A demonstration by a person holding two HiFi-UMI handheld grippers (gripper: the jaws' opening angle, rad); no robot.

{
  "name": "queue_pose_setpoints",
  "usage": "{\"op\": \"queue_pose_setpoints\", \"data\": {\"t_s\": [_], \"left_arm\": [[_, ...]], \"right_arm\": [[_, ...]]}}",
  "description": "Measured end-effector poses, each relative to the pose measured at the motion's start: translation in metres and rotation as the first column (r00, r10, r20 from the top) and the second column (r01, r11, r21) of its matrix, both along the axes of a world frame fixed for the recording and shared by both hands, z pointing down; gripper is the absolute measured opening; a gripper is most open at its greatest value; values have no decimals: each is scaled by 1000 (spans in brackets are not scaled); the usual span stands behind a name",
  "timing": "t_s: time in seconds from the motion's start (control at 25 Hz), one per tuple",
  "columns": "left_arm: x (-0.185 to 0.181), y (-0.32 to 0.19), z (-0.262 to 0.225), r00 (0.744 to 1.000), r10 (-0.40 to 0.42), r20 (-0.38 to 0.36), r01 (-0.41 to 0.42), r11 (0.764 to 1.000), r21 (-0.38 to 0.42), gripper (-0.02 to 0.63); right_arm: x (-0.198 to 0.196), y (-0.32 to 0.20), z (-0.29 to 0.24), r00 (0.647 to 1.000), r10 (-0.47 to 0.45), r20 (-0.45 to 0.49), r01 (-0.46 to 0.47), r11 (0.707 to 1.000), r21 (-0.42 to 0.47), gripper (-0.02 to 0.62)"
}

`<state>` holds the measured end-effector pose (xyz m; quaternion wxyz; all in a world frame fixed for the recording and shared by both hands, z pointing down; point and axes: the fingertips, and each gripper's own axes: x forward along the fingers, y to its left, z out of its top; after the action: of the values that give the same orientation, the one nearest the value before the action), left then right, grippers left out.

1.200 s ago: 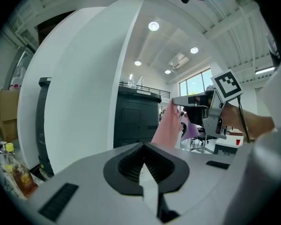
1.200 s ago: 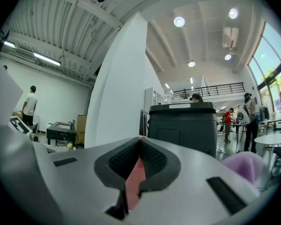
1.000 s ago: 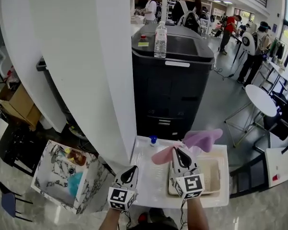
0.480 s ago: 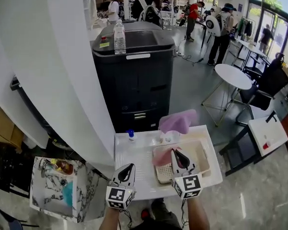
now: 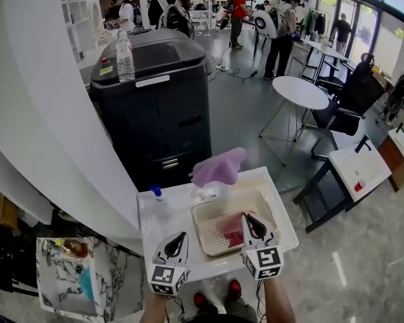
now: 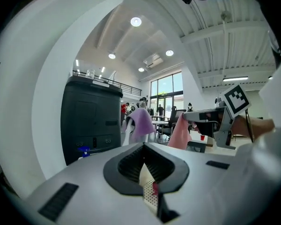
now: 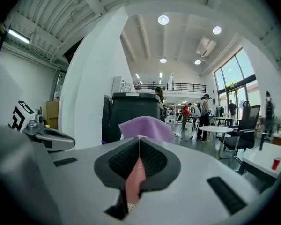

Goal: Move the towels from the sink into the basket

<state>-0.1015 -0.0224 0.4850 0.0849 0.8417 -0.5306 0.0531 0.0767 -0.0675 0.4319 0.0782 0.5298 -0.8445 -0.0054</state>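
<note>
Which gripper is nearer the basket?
Right. The right gripper, shut on the pink towel, is over the basket; the left gripper is beside it, off its left edge.

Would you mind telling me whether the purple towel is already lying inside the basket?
No, the purple towel hangs draped over an upright fixture behind the basket, not inside it.

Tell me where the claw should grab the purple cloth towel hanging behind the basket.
Probably the top fold of the purple cloth towel, coming from the near side across the beige plastic basket. The towel hangs draped over something hidden, so that fold sticks up clear of the white sink.
</note>
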Motion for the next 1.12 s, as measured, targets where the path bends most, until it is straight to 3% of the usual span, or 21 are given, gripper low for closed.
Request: {"op": "queue_pose_setpoints", "data": {"t_s": [0.24,0.56,1.12], "left_arm": [[27,-8,20,1000,0,4,0,999,-53,3],[50,-16,58,999,-43,17,45,990,-136,3],[68,-20,117,988,-150,26,151,956,-253,3]], "right_arm": [[28,-10,38,1000,1,9,-1,997,-81,31],[40,-26,96,998,-66,20,68,978,-195,31],[42,-35,201,982,-185,41,186,899,-397,31]]}}
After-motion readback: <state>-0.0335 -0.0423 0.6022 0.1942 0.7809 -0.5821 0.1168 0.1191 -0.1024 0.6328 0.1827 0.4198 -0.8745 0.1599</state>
